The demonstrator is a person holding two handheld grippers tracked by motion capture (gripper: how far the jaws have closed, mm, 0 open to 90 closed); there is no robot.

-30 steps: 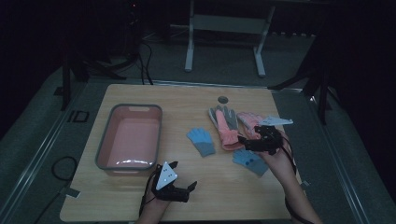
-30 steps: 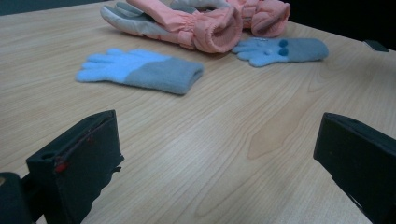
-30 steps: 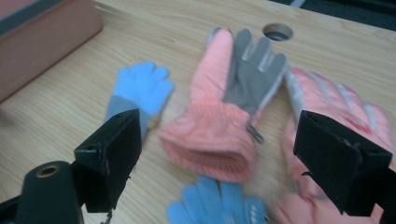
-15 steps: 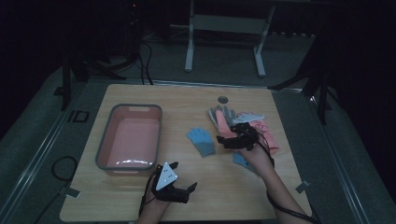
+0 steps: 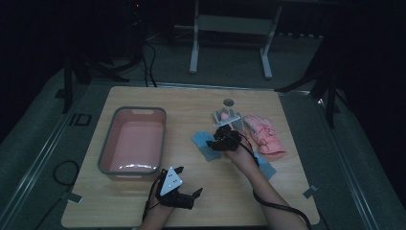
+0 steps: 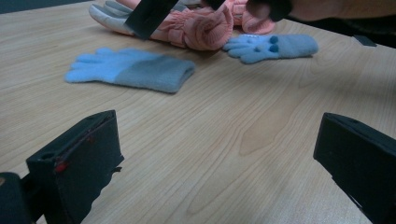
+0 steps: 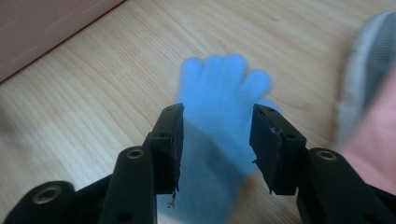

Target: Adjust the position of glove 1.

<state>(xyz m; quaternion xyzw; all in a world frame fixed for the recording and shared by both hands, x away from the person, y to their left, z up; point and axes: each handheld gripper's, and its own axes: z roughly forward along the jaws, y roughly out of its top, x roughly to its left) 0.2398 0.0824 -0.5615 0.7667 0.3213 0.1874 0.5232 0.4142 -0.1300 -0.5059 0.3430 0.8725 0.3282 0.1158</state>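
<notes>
While my right gripper (image 5: 216, 142) hangs over the blue glove (image 7: 219, 140), its fingers (image 7: 172, 140) have just been closing and now stand about half open, one either side of the glove's palm; the blur hides whether the pads touch the knit, and nothing is lifted. That glove lies flat on the surface (image 5: 143, 206), fingertips pointing toward the pink tub (image 5: 133, 143), just right of it with a strip of bare wood between. In the high view my right hand (image 5: 242, 155) partly covers a second blue glove (image 5: 265, 167). Behind the gripper lie a grey glove (image 5: 226, 116) and a pink glove (image 5: 265, 134), side by side. My left gripper (image 5: 179, 194) rests low near the front edge of the surface, below the tub, well apart from the gloves; its fingers (image 6: 77, 158) are spread wide with bare wood between them, gripping nothing. From the left gripper view both blue gloves lie flat, apart from each other, the pink one bunched behind them.
</notes>
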